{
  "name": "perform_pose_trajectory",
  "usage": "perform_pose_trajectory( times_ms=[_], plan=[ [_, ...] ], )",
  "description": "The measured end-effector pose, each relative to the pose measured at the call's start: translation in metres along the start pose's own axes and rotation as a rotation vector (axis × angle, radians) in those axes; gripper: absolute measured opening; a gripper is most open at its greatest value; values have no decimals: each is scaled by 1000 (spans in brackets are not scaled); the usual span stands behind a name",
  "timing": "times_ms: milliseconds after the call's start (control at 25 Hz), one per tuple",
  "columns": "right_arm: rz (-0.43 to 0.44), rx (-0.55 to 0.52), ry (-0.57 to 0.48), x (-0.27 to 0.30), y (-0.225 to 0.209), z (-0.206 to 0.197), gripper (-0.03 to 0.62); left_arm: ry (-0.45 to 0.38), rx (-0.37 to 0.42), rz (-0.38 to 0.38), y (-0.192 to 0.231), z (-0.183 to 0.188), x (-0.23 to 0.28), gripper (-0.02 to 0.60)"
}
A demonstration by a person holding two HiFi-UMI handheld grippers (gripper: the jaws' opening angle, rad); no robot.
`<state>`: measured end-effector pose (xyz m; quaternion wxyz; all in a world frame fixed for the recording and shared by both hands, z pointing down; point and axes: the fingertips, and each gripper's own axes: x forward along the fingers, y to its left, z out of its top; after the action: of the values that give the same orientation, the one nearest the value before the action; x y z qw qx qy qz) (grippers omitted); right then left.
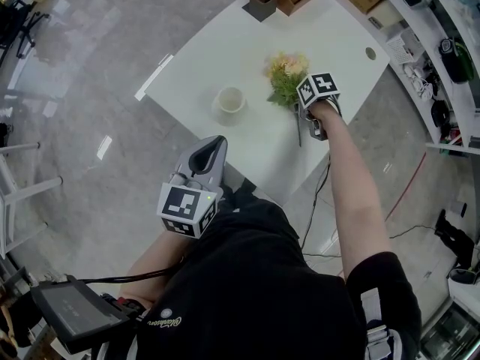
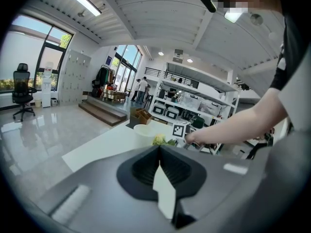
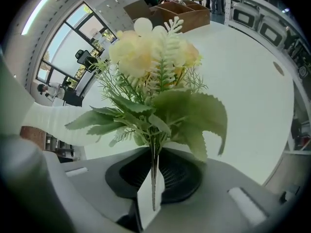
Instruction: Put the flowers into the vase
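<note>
Open floor (image 1: 90, 73) lies left of the table (image 1: 225, 58). My left tongs (image 1: 212, 153), together and empty, hover off its near edge. My right tongs (image 3: 153, 188) clamp the flowers (image 1: 287, 77) by the stem, right of the vase (image 1: 230, 100), bare top between.

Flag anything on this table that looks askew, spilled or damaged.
Nothing stands out. The cream-and-green flower bouquet lies on the white table, its stem pinched in the right hand-held gripper. The white round vase stands upright beside it, and nothing is spilled.
</note>
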<state>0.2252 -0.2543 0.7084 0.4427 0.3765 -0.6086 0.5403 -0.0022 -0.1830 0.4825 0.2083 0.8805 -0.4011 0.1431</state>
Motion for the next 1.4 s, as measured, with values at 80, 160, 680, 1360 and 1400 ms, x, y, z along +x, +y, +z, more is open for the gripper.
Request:
perform_pose_trajectory(
  times_ms=[80, 160, 680, 1360, 1400],
  plan=[
    [8, 10, -16, -1, 0, 0, 44, 2, 0, -2, -1, 0, 0, 6],
    [8, 15, -36, -2, 0, 1, 40, 4, 2, -5, -2, -1, 0, 6],
    [-53, 0, -297, -40, 5, 16, 34, -23, 34, -5, -6, 12, -2, 6],
    [-243, -171, -1137, -249, 81, 5, 35, -109, 89, -32, -31, 41, -21, 6],
    [-254, -186, -1174, -259, 87, -1, 35, -117, 95, -36, -33, 44, -22, 6]
  ],
)
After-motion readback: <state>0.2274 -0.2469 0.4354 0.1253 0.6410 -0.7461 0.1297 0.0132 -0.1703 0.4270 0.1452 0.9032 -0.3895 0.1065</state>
